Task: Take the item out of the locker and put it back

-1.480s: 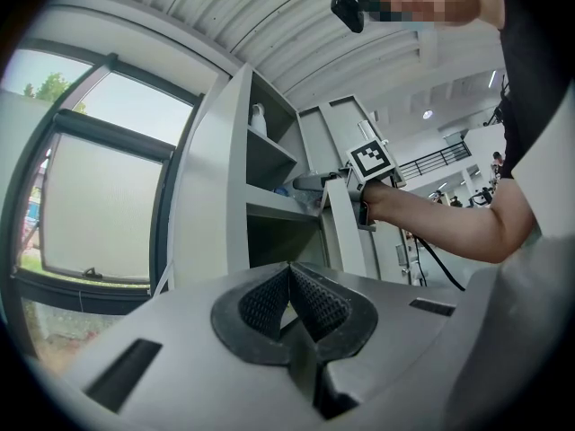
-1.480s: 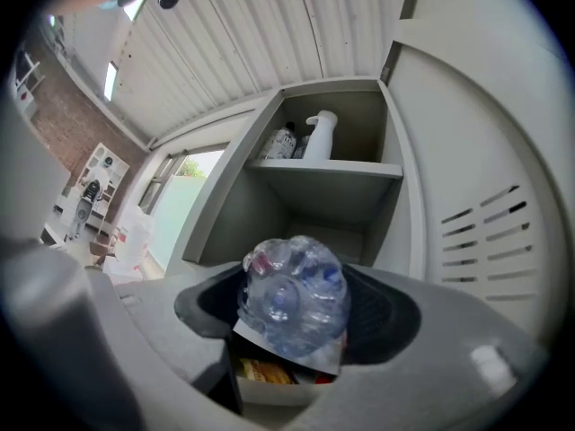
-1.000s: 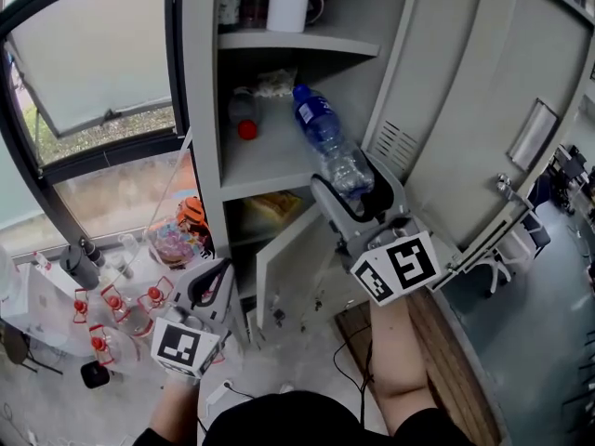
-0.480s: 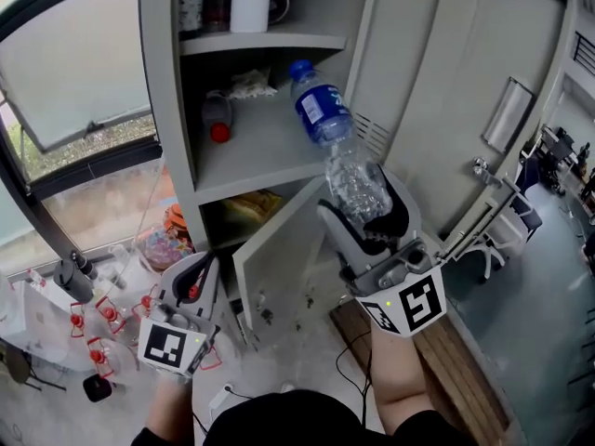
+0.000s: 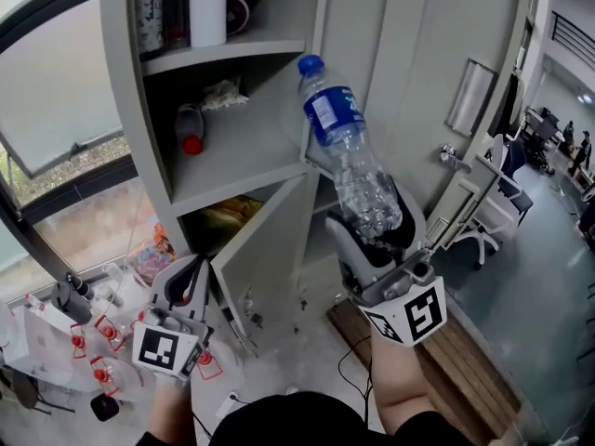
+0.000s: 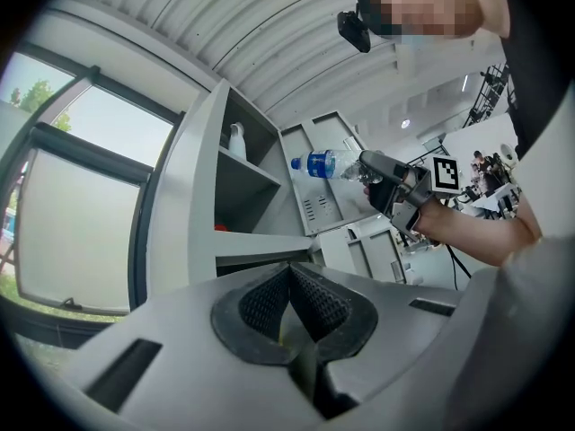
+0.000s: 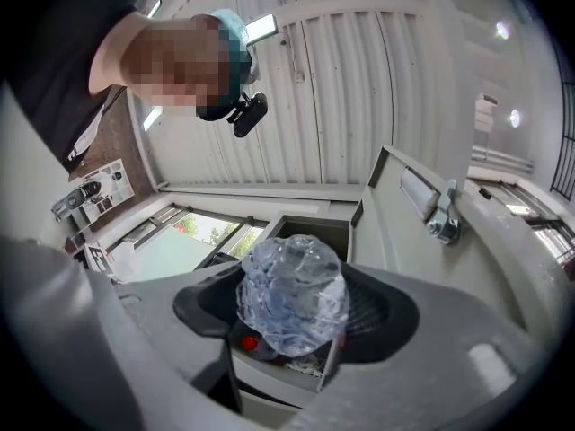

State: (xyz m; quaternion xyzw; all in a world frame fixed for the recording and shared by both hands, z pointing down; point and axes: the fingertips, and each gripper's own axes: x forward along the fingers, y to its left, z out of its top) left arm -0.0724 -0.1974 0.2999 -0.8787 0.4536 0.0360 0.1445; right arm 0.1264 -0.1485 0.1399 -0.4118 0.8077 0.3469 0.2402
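A person's right gripper (image 5: 376, 233) holds one clear plastic water bottle (image 5: 356, 165) out in front of an open grey metal locker (image 5: 125, 110), outside its shelves. The jaws stand wide and clamp the bottle's ridged base. The bottle tilts upward, its blue cap pointing toward the locker's upper shelf. A blue label with white print wraps the upper part. The print is too small to read. The body below the label is transparent and crinkled.

The left gripper (image 5: 191, 272) hangs low at the left, well apart from the bottle, its two dark pads pressed together at the tips with nothing between them. Each gripper carries a cube with black-and-white square markers, which bear no readable words.

Inside the locker, the top shelf holds one white bottle (image 5: 207, 7) beside two darker containers (image 5: 160, 12). The middle shelf holds one small red-capped bottle (image 5: 189, 128) lying on its side and one crumpled packet (image 5: 223, 94) behind it. The compartment below shows one yellow packet (image 5: 228, 214) behind its open lower door (image 5: 265, 263). A window (image 5: 56, 91) stands to the locker's left.
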